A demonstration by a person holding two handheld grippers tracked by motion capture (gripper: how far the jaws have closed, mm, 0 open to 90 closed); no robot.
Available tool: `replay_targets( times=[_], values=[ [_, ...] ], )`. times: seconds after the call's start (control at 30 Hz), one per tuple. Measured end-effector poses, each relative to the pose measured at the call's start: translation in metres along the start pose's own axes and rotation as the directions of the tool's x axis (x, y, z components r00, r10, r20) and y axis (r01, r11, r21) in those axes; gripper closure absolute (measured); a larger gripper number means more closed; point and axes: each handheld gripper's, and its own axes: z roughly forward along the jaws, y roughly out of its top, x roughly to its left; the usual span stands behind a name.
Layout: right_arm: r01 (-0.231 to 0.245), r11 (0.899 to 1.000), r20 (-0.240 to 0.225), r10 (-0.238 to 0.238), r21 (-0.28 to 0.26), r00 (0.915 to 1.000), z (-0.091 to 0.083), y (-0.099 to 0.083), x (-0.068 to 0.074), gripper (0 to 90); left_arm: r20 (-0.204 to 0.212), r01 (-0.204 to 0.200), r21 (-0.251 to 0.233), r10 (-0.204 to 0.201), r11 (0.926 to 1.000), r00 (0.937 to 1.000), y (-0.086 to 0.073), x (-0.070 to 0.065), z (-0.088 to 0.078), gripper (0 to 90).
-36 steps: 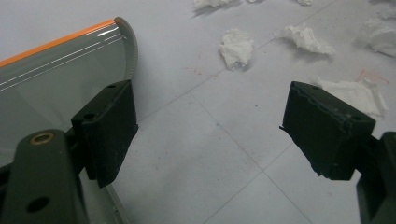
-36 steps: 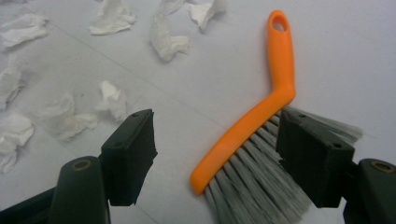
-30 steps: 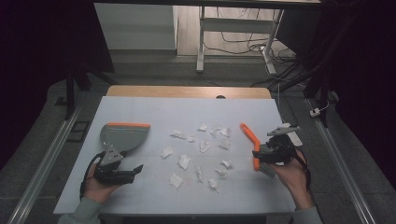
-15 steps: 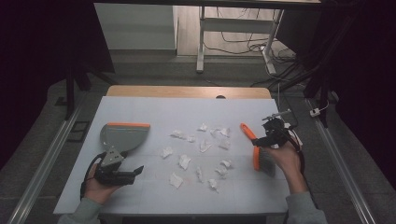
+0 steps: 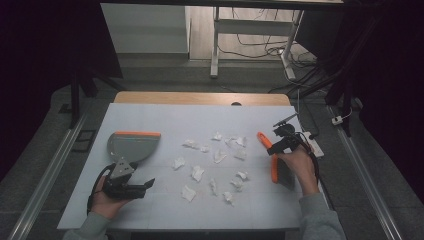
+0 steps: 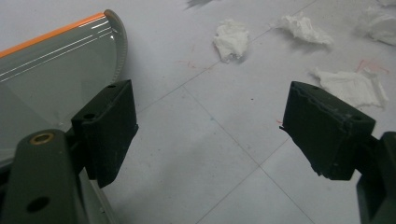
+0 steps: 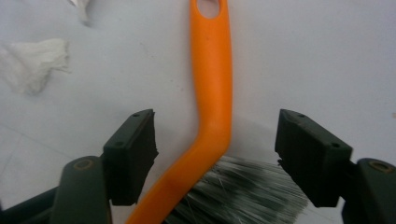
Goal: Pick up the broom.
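No writing or label can be read on anything here. In the high view the right gripper (image 5: 281, 141) hangs at the right of centre above the orange-handled brush (image 5: 273, 161); its jaws have just been closing a little, yet they stand wide, and in the right gripper view the orange handle (image 7: 212, 84) runs up between them with clear space on both sides, grey bristles (image 7: 243, 193) spread low in the frame. Crumpled paper scraps (image 5: 198, 173) lie scattered across the middle of the white table (image 5: 165, 112), between brush and grey dustpan (image 5: 131, 146) at the left. The dustpan holds nothing visible. The left gripper (image 5: 134, 188), lower left, has wide jaws with nothing between them, just beside the dustpan's edge (image 6: 122, 44).
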Motion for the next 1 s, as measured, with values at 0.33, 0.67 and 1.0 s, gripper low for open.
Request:
replay_targets(
  times=[0.33, 0.67, 1.0],
  values=[
    [-0.035, 0.995, 0.01, 0.034, 0.089, 0.9994, 0.015, 0.004, -0.003, 45.5, 0.0, 0.001, 0.001, -0.001, 1.0, 1.0, 0.0, 0.0, 0.0, 18.5],
    [-0.066, 0.992, 0.016, 0.065, 0.108, 0.9978, 0.019, 0.005, -0.002, 64.3, 0.0, 0.0, 0.0, 0.0, 1.0, 1.0, -0.001, 0.0, -0.001, 18.5],
    [-0.026, 0.997, 0.023, 0.024, 0.076, 0.9994, 0.018, 0.003, -0.001, 70.3, -0.004, 0.001, -0.003, -0.001, 1.0, 1.0, -0.001, 0.0, -0.002, 18.5]
  ],
)
